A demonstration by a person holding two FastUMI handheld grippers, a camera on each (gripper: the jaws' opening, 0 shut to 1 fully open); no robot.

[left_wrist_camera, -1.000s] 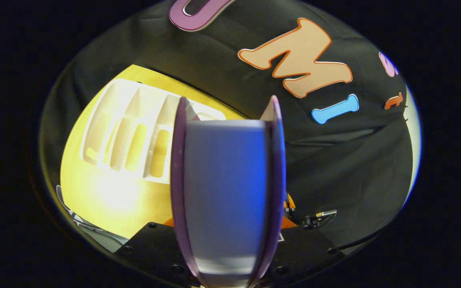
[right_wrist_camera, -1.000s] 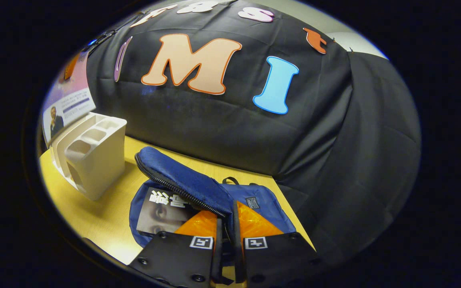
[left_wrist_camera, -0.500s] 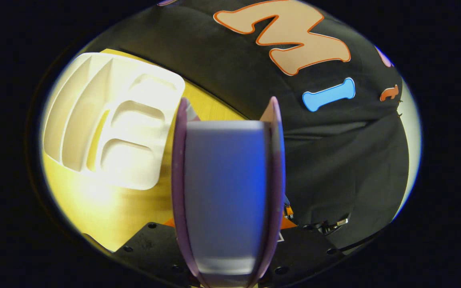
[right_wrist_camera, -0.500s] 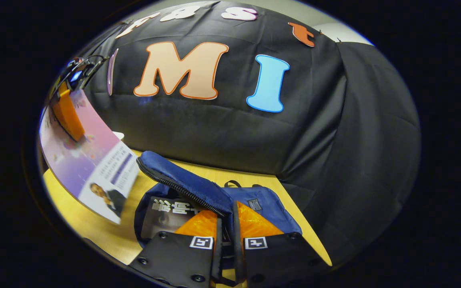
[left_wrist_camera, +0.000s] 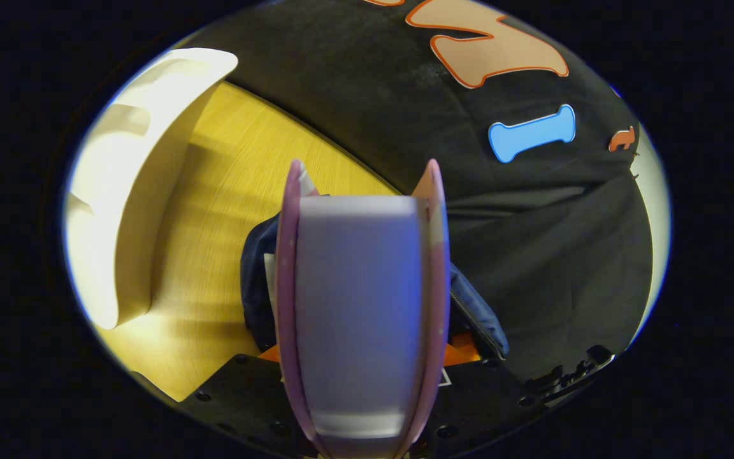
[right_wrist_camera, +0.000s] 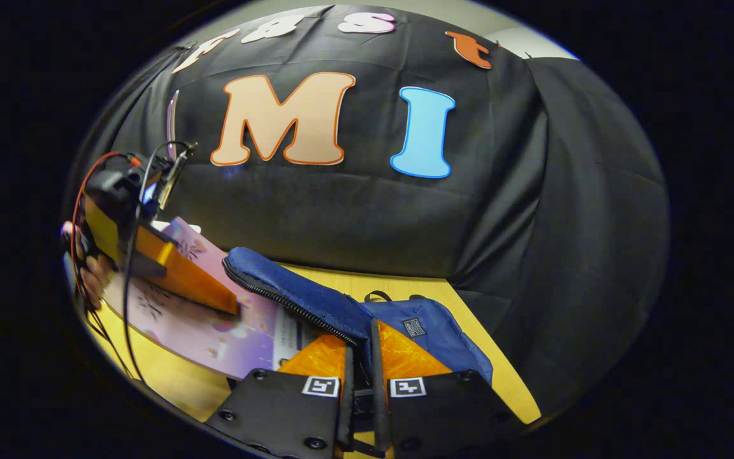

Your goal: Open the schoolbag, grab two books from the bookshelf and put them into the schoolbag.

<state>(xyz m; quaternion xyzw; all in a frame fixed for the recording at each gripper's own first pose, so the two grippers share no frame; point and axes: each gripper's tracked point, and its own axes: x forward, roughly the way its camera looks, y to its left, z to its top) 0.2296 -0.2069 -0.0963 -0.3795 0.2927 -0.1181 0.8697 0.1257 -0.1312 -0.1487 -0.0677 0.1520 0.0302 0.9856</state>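
Raised schoolbag flap (right_wrist_camera: 297, 299) beside book (right_wrist_camera: 227, 325)

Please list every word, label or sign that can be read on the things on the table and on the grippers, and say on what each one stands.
Nothing can be quoted.
On the book: small print on the cover, too blurred to read.
On the schoolbag: a small patch, too small to read.
On the right hand-held gripper: two square code markers, patterns and not words.
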